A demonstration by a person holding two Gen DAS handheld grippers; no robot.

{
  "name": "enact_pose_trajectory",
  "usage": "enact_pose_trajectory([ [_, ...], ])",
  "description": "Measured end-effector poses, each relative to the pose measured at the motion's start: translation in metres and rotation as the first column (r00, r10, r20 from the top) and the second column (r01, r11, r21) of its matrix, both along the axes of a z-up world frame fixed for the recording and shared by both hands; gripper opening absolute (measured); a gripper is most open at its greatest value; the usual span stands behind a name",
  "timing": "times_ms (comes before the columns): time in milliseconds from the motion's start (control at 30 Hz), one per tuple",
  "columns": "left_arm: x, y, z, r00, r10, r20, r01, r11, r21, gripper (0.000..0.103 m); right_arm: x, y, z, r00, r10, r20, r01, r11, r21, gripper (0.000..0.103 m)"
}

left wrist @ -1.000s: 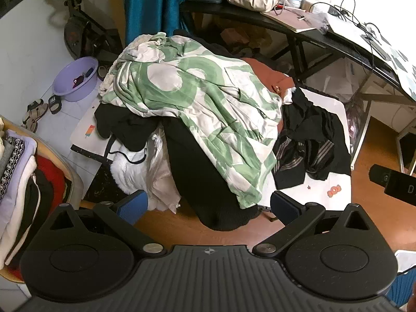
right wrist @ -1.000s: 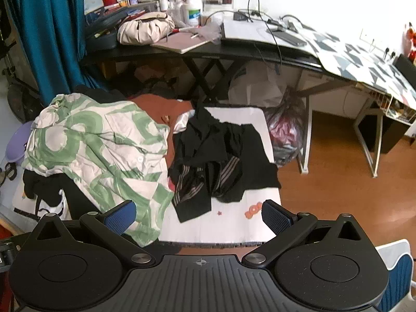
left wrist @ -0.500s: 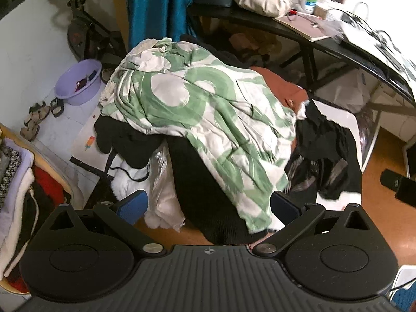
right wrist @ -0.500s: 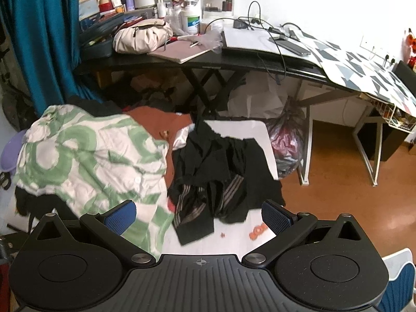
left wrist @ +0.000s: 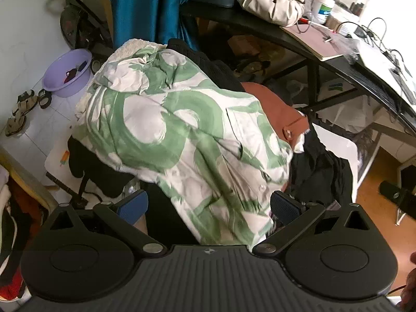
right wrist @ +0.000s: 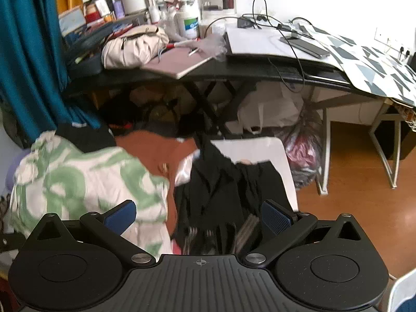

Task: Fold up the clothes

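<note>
A pile of clothes lies on a low white table (left wrist: 338,143). On top is a green-and-white patterned shirt (left wrist: 182,135), also in the right wrist view (right wrist: 78,182). A rust-brown garment (left wrist: 275,111) lies behind it, and a black garment with striped trim (right wrist: 228,195) lies to the right on the table (right wrist: 260,150). My left gripper (left wrist: 208,205) is open, just above the shirt's lower edge. My right gripper (right wrist: 199,215) is open, above the black garment. Neither holds anything.
A black desk (right wrist: 234,70) crowded with a beige bag (right wrist: 135,46), bottles and cables stands behind. A teal curtain (left wrist: 145,7) hangs at the back left. A purple basin (left wrist: 67,72) and sandals are on the floor. Folded clothes (left wrist: 10,208) are stacked at left.
Both grippers have moved forward and down toward the pile. The clothes fill more of both views. Both stay open.
</note>
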State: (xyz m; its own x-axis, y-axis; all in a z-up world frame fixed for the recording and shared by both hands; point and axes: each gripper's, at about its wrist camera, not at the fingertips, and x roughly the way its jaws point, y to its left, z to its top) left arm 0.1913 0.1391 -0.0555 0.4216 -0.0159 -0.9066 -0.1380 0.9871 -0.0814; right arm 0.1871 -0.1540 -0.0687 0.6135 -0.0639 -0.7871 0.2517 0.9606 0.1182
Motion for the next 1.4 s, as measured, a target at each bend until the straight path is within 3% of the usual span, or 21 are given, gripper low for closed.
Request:
enact_pose_trajectory([
  [133, 0.017, -0.009, 0.000, 1.000, -0.003, -0.007, 0.003, 1.000, 0.016, 0.102, 0.023, -0.012, -0.007, 0.998, 0.024, 0.052, -0.024, 1.000, 0.003, 0.102],
  [267, 0.033, -0.019, -0.001, 1.000, -0.005, -0.015, 0.006, 0.999, 0.032, 0.102, 0.039, -0.016, -0.008, 0.997, 0.047, 0.054, -0.045, 0.999, -0.022, 0.102],
  [367, 0.046, -0.026, -0.001, 1.000, -0.007, -0.020, 0.008, 0.999, 0.044, 0.102, 0.043, -0.020, -0.009, 0.997, 0.059, 0.055, -0.060, 0.998, 0.016, 0.102],
  [533, 0.063, -0.043, -0.001, 0.999, -0.047, -0.020, 0.049, 0.995, 0.085, 0.102, 0.052, -0.033, -0.017, 0.997, 0.064, 0.030, -0.067, 0.990, 0.120, 0.102],
  [667, 0.073, -0.056, -0.002, 0.993, -0.119, -0.022, 0.121, 0.984, 0.127, 0.102, 0.061, -0.039, -0.024, 0.999, 0.031, -0.024, -0.027, 0.991, 0.134, 0.102],
  [733, 0.080, -0.054, -0.004, 0.992, -0.129, -0.014, 0.130, 0.987, 0.094, 0.102, 0.062, -0.041, -0.025, 1.000, 0.002, -0.022, 0.001, 0.992, 0.127, 0.102],
  [900, 0.094, -0.033, -0.017, 0.995, -0.103, -0.013, 0.104, 0.994, 0.029, 0.102, 0.069, -0.039, -0.031, 0.998, -0.017, -0.057, 0.023, 0.993, 0.115, 0.102],
  [1267, 0.105, 0.052, -0.055, 0.997, -0.057, -0.047, 0.059, 0.997, 0.048, 0.102, 0.106, 0.026, -0.064, 0.986, -0.047, -0.162, 0.064, 0.993, 0.100, 0.102],
  [1400, 0.110, 0.082, -0.070, 0.996, -0.064, -0.060, 0.067, 0.996, 0.055, 0.102, 0.114, 0.061, -0.071, 0.988, -0.026, -0.154, 0.035, 0.998, 0.055, 0.102],
])
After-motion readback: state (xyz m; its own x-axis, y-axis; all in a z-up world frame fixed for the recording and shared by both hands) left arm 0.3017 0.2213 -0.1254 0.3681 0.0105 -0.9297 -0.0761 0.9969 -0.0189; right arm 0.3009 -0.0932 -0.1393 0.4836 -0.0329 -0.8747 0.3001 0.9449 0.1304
